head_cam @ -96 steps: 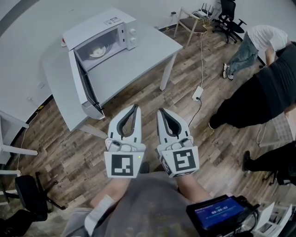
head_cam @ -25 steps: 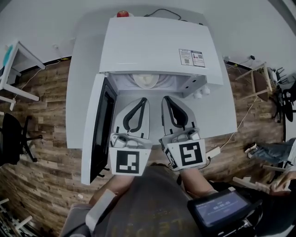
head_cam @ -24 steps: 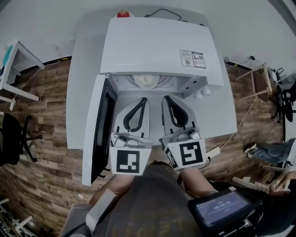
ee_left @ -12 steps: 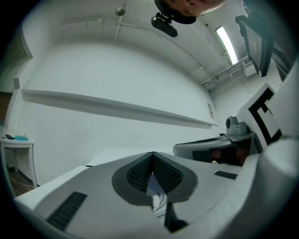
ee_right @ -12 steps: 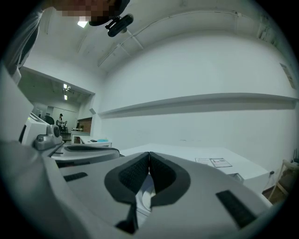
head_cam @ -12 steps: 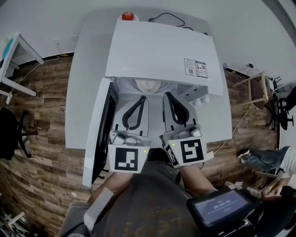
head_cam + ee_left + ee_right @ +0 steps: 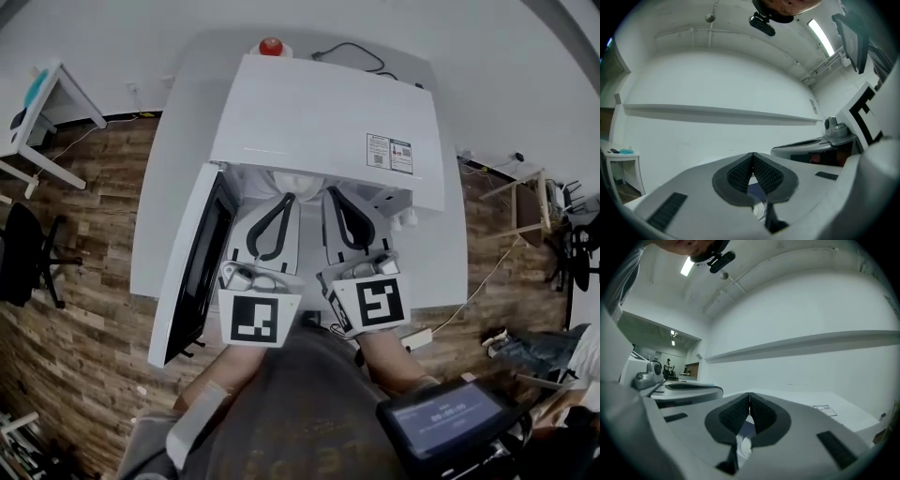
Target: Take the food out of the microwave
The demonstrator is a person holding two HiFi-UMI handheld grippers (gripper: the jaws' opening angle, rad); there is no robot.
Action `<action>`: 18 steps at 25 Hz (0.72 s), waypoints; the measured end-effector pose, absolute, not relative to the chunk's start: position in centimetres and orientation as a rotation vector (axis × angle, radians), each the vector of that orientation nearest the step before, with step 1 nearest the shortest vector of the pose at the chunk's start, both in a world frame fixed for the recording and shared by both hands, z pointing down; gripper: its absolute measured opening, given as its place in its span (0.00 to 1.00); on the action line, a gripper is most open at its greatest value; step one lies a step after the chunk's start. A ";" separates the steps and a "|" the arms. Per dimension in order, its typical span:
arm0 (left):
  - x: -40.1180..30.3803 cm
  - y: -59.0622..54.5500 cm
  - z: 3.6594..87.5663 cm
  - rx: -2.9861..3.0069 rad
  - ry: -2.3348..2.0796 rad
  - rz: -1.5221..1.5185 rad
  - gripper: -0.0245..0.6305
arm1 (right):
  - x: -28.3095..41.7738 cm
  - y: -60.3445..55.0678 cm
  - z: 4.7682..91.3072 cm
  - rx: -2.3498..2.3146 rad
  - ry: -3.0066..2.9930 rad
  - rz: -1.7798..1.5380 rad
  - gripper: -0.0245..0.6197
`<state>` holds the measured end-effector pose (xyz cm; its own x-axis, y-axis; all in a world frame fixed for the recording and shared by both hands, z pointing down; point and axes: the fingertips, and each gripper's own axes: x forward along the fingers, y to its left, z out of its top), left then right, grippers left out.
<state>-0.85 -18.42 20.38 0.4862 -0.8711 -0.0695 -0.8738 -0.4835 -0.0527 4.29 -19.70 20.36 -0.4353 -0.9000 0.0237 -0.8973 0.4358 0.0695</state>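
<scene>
A white microwave point(image 7: 319, 112) stands on a white table point(image 7: 169, 187) with its door point(image 7: 192, 267) swung open to the left. A pale dish of food point(image 7: 298, 180) just shows inside, mostly hidden under the top's front edge. My left gripper point(image 7: 288, 197) and right gripper point(image 7: 330, 192) sit side by side at the cavity mouth, tips just short of the dish. Both are shut with nothing between the pads. In the left gripper view the jaws point(image 7: 753, 153) meet, and the right gripper's body point(image 7: 820, 145) shows beside them. The right gripper view shows its tips point(image 7: 749, 393) pressed together too.
A red knob point(image 7: 271, 45) and a black cable point(image 7: 347, 54) lie behind the microwave. A label point(image 7: 389, 153) is stuck on its top. An office chair point(image 7: 23, 253) and a small white table point(image 7: 47, 103) stand left on the wood floor. A screen device point(image 7: 450, 422) hangs low right.
The person walked up to the microwave. Over the last second both shut grippers edged forward and up, so their tips now reach the cavity mouth under the top edge.
</scene>
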 end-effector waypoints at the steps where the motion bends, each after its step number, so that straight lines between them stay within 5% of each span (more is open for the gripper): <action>1: -0.6 -18.3 20.3 -2.635 1.570 0.052 0.05 | 4.6 -19.6 20.2 1.629 -2.625 -0.071 0.05; 18: 4.2 -15.2 22.4 -2.529 1.708 -0.071 0.05 | 9.1 -16.5 22.6 1.475 -2.767 0.023 0.05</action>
